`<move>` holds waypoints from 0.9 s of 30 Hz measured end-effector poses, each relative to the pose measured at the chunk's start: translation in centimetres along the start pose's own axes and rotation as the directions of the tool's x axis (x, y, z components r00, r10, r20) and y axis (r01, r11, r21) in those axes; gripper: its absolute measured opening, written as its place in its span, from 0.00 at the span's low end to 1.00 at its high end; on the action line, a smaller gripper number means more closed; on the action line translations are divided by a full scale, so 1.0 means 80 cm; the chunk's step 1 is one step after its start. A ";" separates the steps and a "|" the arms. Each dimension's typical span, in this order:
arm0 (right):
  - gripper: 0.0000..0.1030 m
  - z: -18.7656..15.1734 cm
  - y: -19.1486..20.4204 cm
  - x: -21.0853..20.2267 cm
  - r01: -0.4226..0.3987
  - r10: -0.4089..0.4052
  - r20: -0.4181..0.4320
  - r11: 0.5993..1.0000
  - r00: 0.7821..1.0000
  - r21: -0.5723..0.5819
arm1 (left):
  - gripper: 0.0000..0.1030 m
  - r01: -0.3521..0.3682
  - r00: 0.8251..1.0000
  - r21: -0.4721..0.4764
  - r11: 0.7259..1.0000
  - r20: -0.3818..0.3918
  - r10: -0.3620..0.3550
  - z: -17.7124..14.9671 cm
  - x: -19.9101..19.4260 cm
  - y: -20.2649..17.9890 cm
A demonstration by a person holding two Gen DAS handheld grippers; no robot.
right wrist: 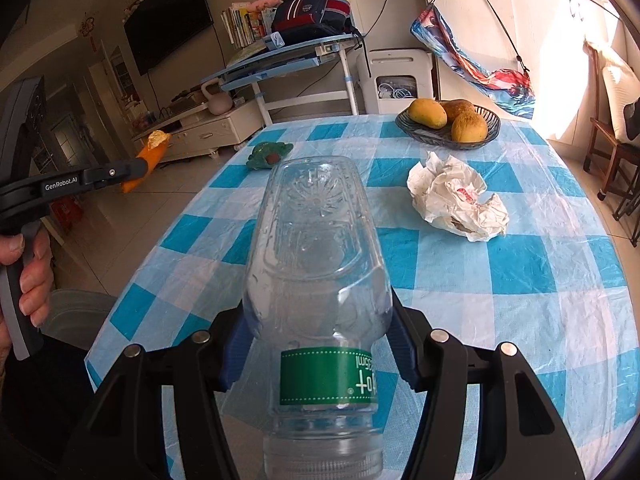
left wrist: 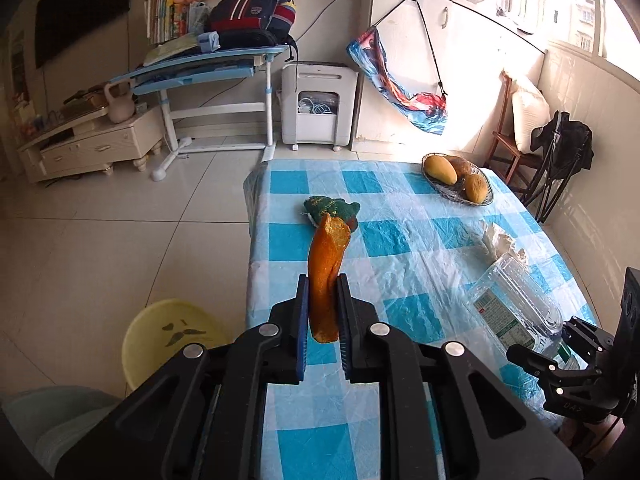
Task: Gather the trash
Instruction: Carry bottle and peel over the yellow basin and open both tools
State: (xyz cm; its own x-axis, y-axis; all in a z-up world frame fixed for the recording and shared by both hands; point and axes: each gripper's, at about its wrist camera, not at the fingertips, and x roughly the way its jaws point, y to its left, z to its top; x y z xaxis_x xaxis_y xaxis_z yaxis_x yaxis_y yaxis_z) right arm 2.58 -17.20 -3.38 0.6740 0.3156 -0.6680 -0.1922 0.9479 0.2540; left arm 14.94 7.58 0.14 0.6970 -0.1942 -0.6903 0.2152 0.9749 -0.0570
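Left gripper (left wrist: 323,312) pinching orange peel strip (left wrist: 326,264); yellow round bin (left wrist: 172,336) at its 8 o'clock. Right gripper (right wrist: 318,344) clamps clear plastic bottle (right wrist: 316,248).

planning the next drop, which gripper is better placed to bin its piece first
Left, likely: the left gripper holds the orange peel at the table's edge, above the yellow bin; the right gripper holds its bottle over mid-table.

Orange peel (left wrist: 326,276), clear bottle (right wrist: 316,264) with green label, blue-white checked counter (right wrist: 520,280) cloth, yellow bin (left wrist: 168,340).
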 end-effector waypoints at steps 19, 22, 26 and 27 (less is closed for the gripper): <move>0.56 0.072 0.126 0.027 -0.117 0.125 0.023 0.970 0.992 -0.214 | 0.13 -0.179 0.982 -0.220 0.959 0.014 0.186 0.009 -0.001 0.169; 0.56 0.080 0.149 0.038 -0.137 0.145 0.015 0.959 0.989 -0.249 | 0.13 -0.217 0.975 -0.254 0.942 -0.008 0.222 0.001 0.003 0.194; 0.56 0.088 0.178 0.056 -0.164 0.170 -0.003 0.943 0.985 -0.289 | 0.13 -0.248 0.968 -0.234 0.940 -0.014 0.252 -0.003 0.007 0.195; 0.56 0.089 0.185 0.061 -0.170 0.176 -0.008 0.939 0.984 -0.300 | 0.13 -0.251 0.967 -0.231 0.940 -0.009 0.256 -0.002 0.006 0.194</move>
State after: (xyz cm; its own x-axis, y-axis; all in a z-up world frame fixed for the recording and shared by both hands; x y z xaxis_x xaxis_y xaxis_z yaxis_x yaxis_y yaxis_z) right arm 8.10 -1.93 2.13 0.6242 0.4778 -0.6181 -0.5088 0.8490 0.1425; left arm 18.53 22.64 -1.21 0.7224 0.0625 -0.6887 -0.1307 0.9903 -0.0473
